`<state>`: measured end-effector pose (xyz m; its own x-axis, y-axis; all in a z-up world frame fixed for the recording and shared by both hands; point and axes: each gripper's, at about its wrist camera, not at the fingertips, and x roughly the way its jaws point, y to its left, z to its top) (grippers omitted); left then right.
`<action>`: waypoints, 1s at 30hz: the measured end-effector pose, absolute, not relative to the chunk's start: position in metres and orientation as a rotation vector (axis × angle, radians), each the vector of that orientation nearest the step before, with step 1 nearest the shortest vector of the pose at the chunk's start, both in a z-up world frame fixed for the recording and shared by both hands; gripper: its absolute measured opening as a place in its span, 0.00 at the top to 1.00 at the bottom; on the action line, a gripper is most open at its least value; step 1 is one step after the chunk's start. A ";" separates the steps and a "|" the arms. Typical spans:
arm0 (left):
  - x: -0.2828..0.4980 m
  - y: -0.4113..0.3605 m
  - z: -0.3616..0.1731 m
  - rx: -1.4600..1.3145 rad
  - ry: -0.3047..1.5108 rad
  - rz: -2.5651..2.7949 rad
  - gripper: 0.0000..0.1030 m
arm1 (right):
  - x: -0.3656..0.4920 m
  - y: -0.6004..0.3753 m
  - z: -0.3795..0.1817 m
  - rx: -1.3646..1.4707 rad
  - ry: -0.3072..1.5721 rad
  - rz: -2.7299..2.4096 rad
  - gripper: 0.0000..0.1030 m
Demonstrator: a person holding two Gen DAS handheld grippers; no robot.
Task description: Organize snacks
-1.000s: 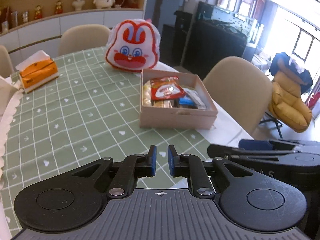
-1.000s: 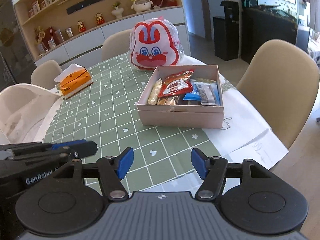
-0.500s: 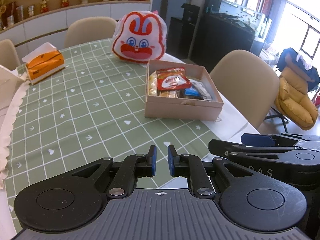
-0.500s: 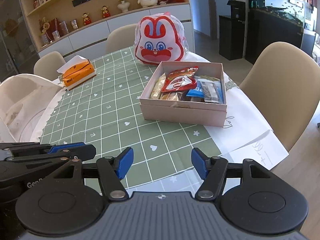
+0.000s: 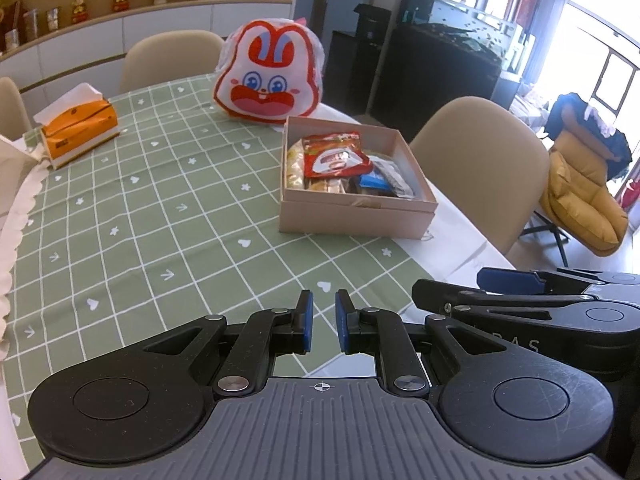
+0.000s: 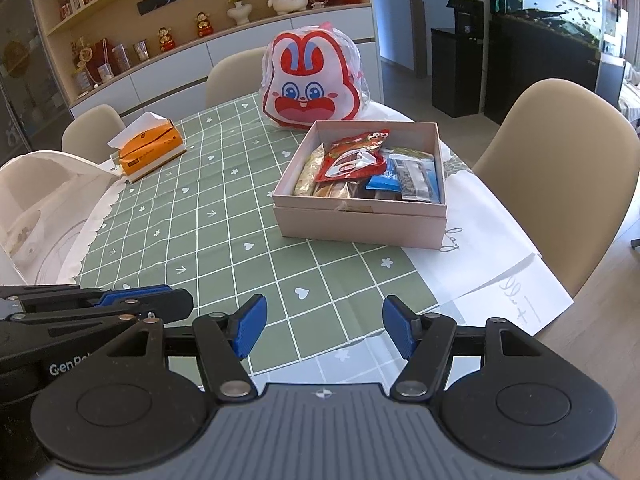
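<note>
A pink cardboard box [image 5: 352, 216] [image 6: 360, 222] stands on the green checked tablecloth [image 5: 152, 208] [image 6: 224, 220]. It holds several snack packets, with a red pouch [image 5: 334, 156] [image 6: 354, 158] on top. A red and white rabbit-face bag [image 5: 268, 80] [image 6: 312, 82] stands just behind the box. My left gripper [image 5: 322, 322] is nearly shut and empty, low over the table's near edge. My right gripper [image 6: 322, 328] is open and empty beside it, well short of the box.
An orange tissue box [image 5: 78, 128] [image 6: 150, 148] sits at the far left of the table. Beige chairs [image 5: 484, 164] [image 6: 560, 176] stand around it. A white paper sheet [image 6: 484, 256] lies under and right of the box. A white bag [image 6: 36, 200] sits at the left edge.
Both grippers have drawn back and risen a little, so the box and rabbit bag look farther away. Neither gripper's opening has changed.
</note>
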<state>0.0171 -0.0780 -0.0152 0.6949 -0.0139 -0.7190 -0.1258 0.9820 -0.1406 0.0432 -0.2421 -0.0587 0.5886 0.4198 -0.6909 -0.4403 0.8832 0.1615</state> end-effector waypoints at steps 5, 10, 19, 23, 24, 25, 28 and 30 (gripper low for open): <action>0.017 -0.079 -0.014 -0.186 0.798 0.052 0.84 | 0.044 -0.244 -0.057 -0.027 0.792 0.497 0.37; 0.017 -0.078 -0.014 -0.189 0.796 0.049 0.84 | 0.043 -0.244 -0.057 -0.025 0.795 0.495 0.37; 0.018 -0.079 -0.014 -0.192 0.795 0.050 0.84 | 0.043 -0.245 -0.057 -0.025 0.793 0.495 0.37; 0.018 -0.079 -0.014 -0.192 0.795 0.048 0.84 | 0.043 -0.245 -0.057 -0.025 0.791 0.493 0.37; 0.018 -0.079 -0.014 -0.193 0.795 0.047 0.84 | 0.043 -0.245 -0.057 -0.025 0.792 0.493 0.37; 0.018 -0.080 -0.015 -0.193 0.795 0.046 0.84 | 0.043 -0.245 -0.057 -0.025 0.793 0.494 0.37; 0.019 -0.080 -0.016 -0.195 0.790 0.038 0.84 | 0.043 -0.245 -0.057 -0.023 0.796 0.491 0.37; 0.019 -0.082 -0.017 -0.181 0.777 0.031 0.84 | 0.043 -0.245 -0.058 -0.024 0.796 0.489 0.37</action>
<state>0.0194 -0.0818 -0.0175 0.7132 -0.0390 -0.6999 -0.0947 0.9839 -0.1513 0.0435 -0.2445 -0.0577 0.5944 0.4117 -0.6908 -0.4292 0.8889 0.1604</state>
